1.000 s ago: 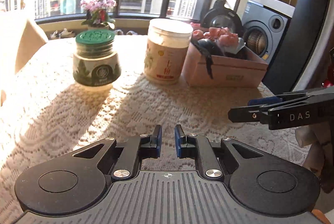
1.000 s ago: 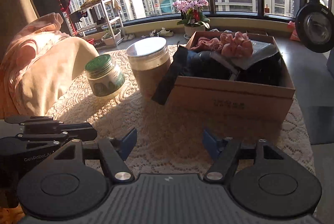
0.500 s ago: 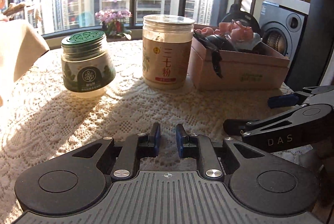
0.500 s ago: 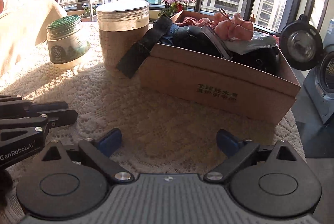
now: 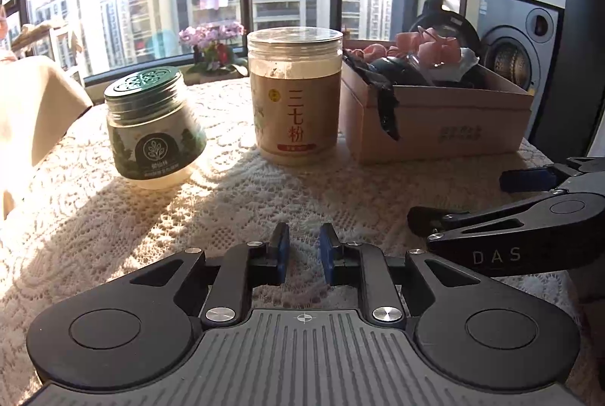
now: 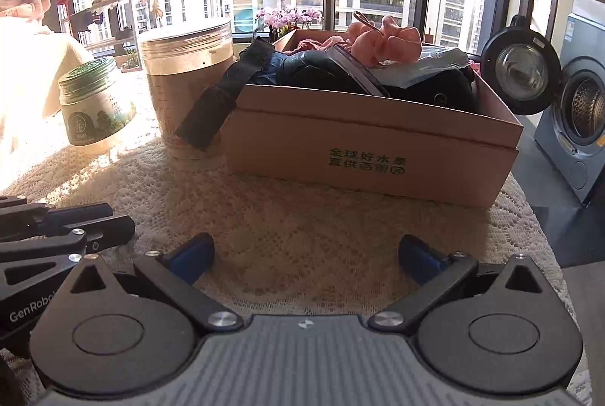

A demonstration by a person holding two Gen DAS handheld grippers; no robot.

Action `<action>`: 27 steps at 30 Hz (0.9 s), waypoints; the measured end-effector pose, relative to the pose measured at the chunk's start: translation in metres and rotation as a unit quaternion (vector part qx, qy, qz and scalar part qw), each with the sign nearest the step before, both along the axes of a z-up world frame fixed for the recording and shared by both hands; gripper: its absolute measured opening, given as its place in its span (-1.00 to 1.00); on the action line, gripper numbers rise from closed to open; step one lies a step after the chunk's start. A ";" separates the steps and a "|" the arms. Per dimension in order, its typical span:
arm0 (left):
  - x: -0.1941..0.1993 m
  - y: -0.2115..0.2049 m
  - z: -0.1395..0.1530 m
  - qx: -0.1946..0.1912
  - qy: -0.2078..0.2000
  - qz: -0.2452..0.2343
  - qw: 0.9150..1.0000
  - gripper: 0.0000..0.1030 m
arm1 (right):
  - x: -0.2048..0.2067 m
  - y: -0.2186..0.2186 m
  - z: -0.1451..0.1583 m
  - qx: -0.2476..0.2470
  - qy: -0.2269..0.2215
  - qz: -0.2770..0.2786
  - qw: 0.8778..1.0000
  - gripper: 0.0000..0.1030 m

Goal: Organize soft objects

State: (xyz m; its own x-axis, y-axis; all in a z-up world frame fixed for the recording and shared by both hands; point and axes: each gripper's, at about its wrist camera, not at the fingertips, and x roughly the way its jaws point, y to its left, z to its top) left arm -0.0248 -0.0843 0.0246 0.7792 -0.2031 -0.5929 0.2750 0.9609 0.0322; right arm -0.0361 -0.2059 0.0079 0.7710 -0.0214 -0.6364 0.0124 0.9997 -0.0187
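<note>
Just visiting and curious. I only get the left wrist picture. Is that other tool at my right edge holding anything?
Observer: No. The right tool has just been opening wide, and only the lace tablecloth shows between its pads.
Operator: Is the washing machine behind the box shut?
Observer: No, its round door stands swung open beside the washing machine.
Operator: And that cream heap on my left?
Observer: A pink cloth lies on top of the cream fabric.
</note>
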 end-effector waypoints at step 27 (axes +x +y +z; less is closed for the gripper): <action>0.000 0.001 0.000 -0.007 0.001 -0.001 1.000 -0.61 | 0.000 -0.001 0.000 0.001 0.000 0.000 1.000 1.00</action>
